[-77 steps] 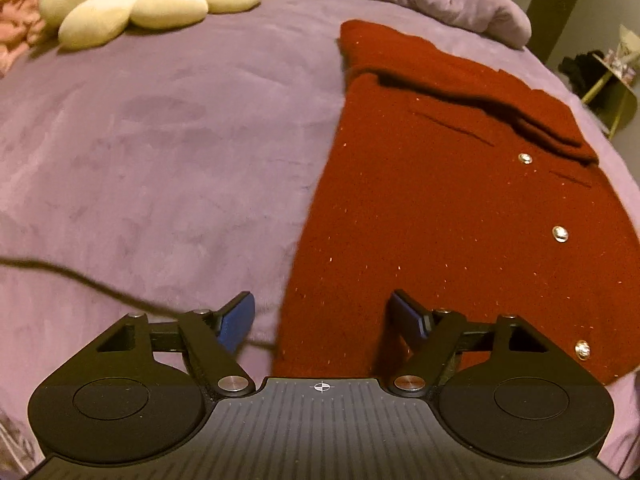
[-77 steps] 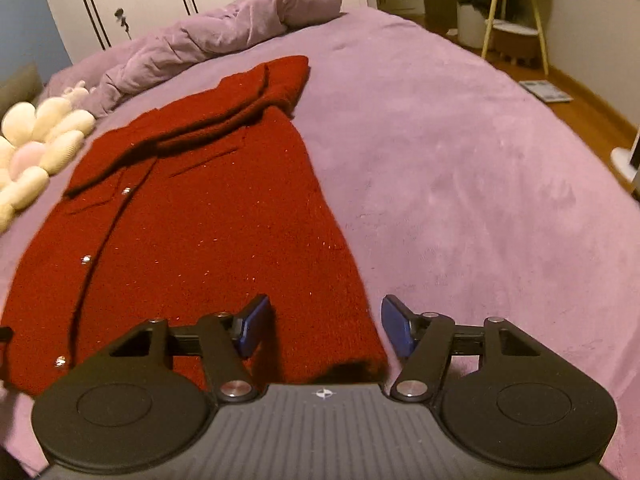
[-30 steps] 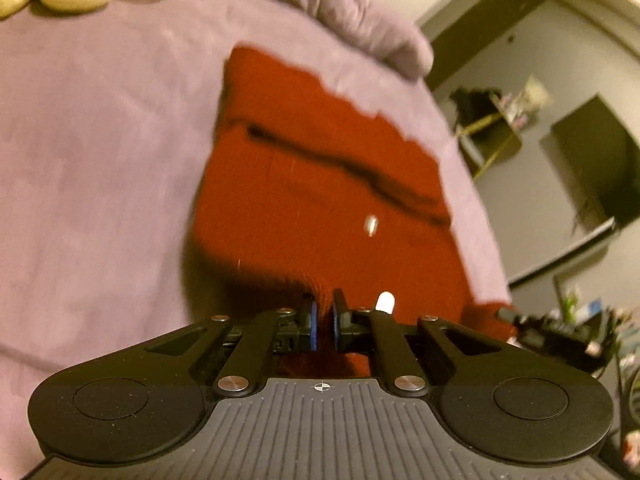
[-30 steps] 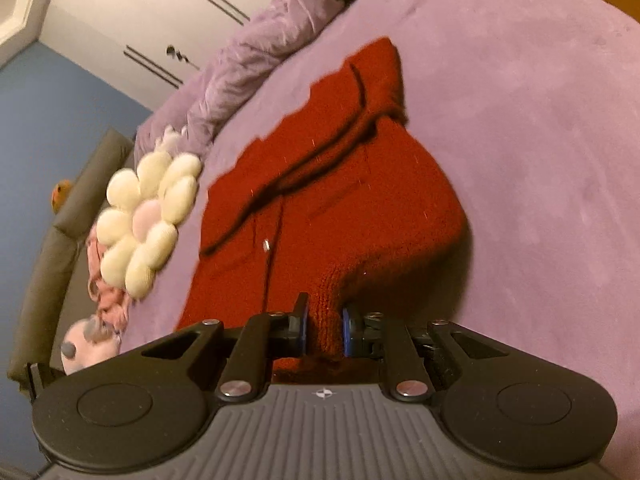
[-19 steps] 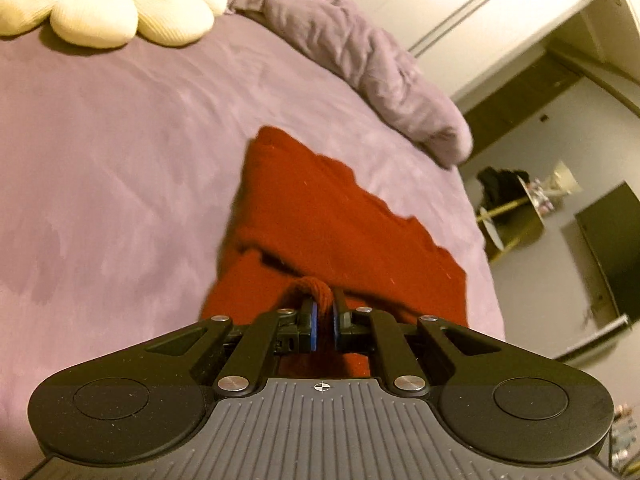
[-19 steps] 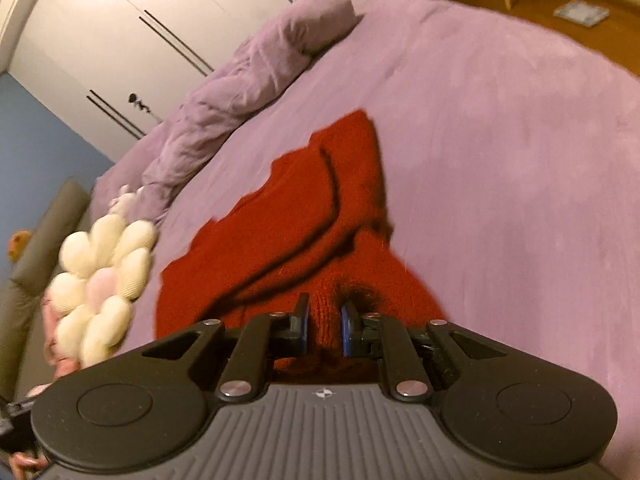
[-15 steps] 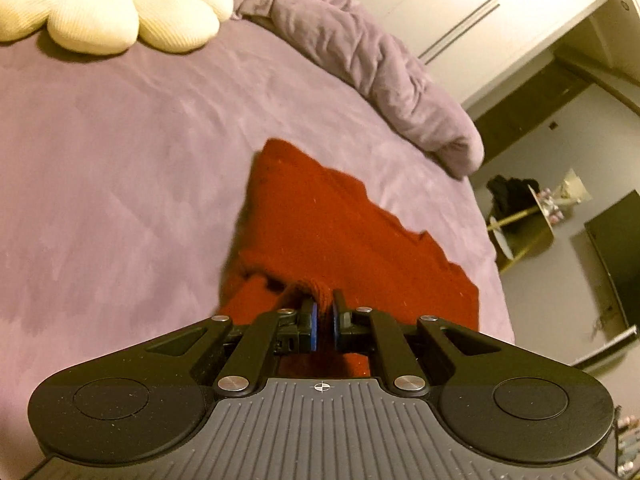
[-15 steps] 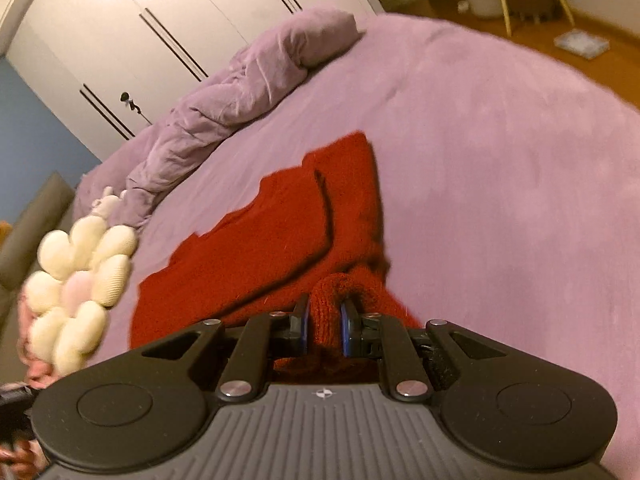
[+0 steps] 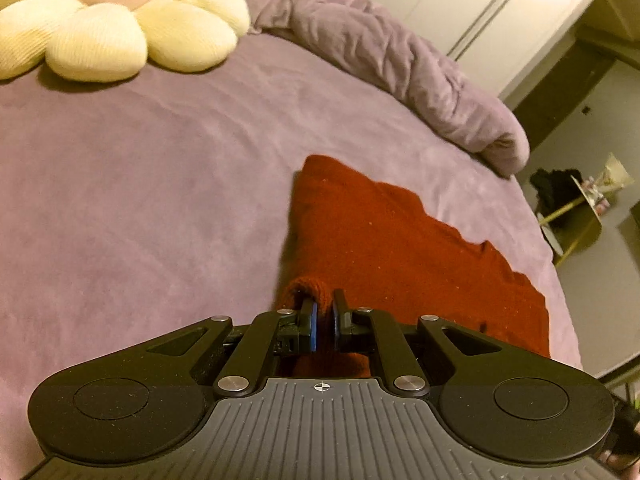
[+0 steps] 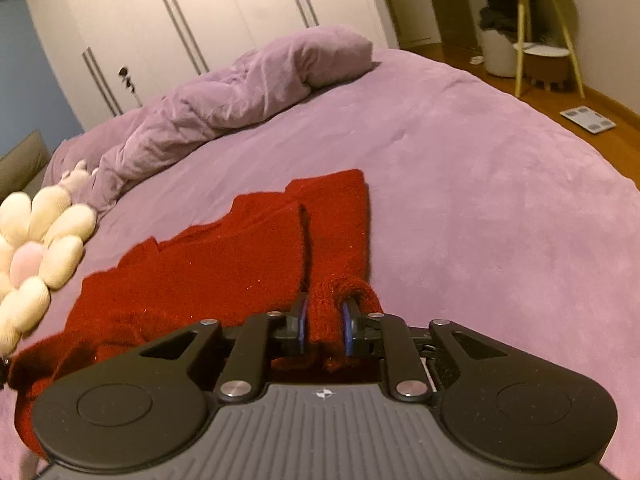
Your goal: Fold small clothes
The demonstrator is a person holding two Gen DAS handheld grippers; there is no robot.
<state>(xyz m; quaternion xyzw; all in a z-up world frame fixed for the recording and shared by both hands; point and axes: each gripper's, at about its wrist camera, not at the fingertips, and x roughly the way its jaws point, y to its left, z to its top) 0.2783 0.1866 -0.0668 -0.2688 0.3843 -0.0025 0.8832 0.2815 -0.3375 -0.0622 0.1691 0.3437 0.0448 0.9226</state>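
On a purple bed, we hold a red cardigan by its near edge, one gripper at each corner. Our left gripper has its pads nearly pressed together on a rolled lip of the knit. Our right gripper has its jaws opening, a thick roll of the same red knit still between the blue pads and touching both. The cardigan lies folded over on itself in the middle of the bed, its far edge stepped and uneven. A cream flower cushion sits well apart from it, and a bunched purple duvet runs along the far side before white wardrobe doors.
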